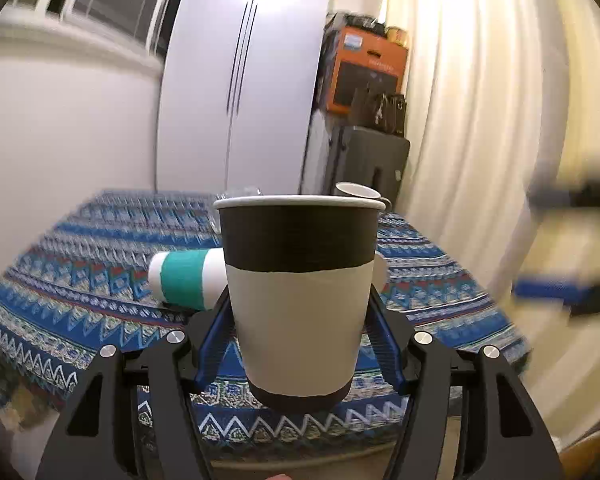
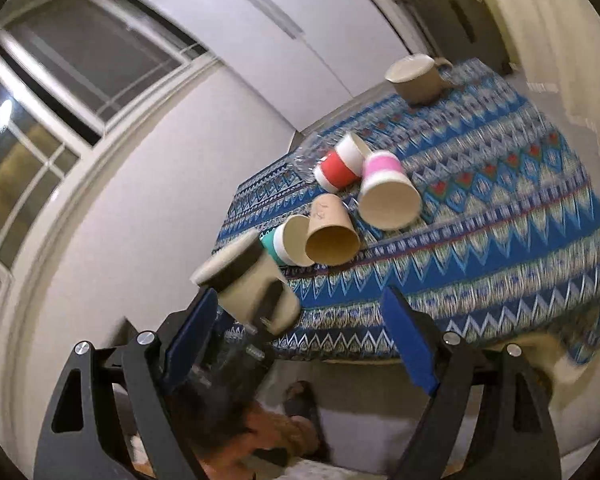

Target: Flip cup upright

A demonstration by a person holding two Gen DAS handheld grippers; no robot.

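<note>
My left gripper (image 1: 300, 300) is shut on a cream paper cup with a black band (image 1: 300, 292). The cup is upright, rim up, held above the near edge of the patterned tablecloth (image 1: 80, 288). In the right wrist view the same cup (image 2: 248, 284) shows at the table's near left corner with the left gripper's fingers on it. My right gripper (image 2: 296, 312) is open and empty, off the near edge of the table. A teal-banded cup (image 1: 184, 280) lies on its side behind the held cup.
Lying on their sides on the cloth (image 2: 500, 208) are a teal cup (image 2: 288, 246), a brown cup (image 2: 332, 232), a pink-banded cup (image 2: 386, 194) and a red-banded cup (image 2: 340, 168). A brown mug (image 2: 418, 78) stands upright at the far end. Clear plastic (image 2: 304, 160) lies behind the red cup.
</note>
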